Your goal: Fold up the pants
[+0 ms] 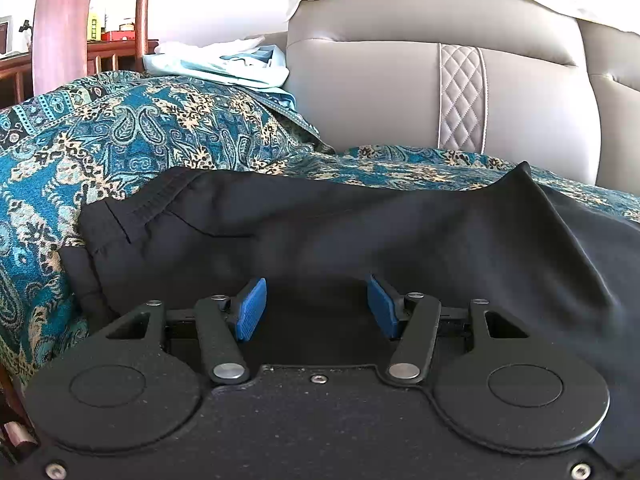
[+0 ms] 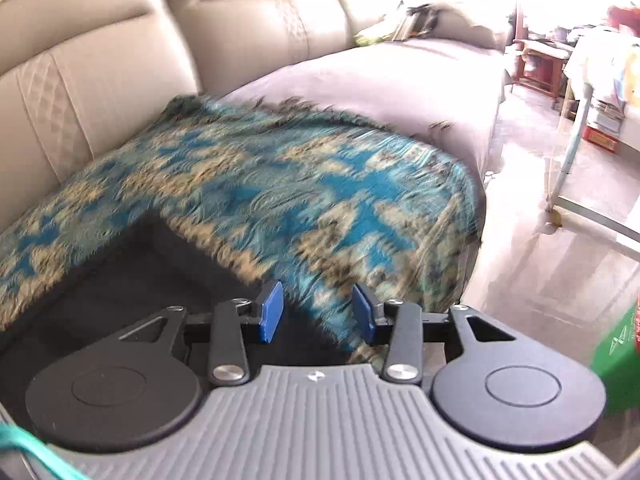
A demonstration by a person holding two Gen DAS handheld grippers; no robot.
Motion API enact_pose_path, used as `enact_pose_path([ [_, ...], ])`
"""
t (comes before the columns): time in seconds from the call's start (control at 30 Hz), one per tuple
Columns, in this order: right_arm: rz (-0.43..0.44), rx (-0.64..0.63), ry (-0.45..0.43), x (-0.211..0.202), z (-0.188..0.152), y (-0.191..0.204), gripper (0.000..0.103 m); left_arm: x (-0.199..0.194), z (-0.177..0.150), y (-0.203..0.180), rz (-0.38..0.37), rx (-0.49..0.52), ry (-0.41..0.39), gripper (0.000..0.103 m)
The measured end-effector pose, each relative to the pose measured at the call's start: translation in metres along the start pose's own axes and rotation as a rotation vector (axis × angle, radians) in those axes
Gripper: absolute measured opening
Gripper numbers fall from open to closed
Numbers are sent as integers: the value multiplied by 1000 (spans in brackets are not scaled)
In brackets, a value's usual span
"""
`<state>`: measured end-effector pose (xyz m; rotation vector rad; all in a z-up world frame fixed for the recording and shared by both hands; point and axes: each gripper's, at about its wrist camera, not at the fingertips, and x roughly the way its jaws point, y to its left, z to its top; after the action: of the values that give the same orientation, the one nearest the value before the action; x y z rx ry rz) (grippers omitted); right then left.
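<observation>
Both jaws apart: left hand-held gripper (image 1: pixel 316 304) over the black pants (image 1: pixel 360 232), right hand-held gripper (image 2: pixel 318 312) beside their edge; a shallow pinch could catch only 1 layer and skew the fold.

The left gripper (image 1: pixel 318 306) has blue ribbed pads (image 1: pixel 251 309), black arms with silver pivot screws, two round discs, and a speckled black base. The right gripper (image 2: pixel 317 312) looks alike, on a grey ridged base.
</observation>
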<state>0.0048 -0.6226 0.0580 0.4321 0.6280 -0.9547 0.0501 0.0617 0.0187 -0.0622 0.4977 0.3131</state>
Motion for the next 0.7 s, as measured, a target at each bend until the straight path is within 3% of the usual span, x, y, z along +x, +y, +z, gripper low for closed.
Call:
enact_pose_path([
  [0.07,107,26,-30,-16,-4,-3,62,0,-1,0,5,0,-4,55],
  [0.13,227,-32,-35,-33,-17,10,64,0,-1,-1,10,-1,-6,55],
  [0.3,554,-358,-73,-97,-89,79,76,0,0,-2,13,1,-5,55],
  [0.4,808,-581,-104,-154,-154,114,84,-1,0,-2,10,5,-9,55],
  [0.47,915,-694,-128,-183,-190,133,86,0,-1,-1,7,7,-12,56],
  [0.57,998,-803,-154,-213,-233,159,86,-1,-1,-1,5,7,-16,56],
  [0.7,1002,-761,-157,-221,-262,178,83,-1,-2,0,1,7,-17,56],
])
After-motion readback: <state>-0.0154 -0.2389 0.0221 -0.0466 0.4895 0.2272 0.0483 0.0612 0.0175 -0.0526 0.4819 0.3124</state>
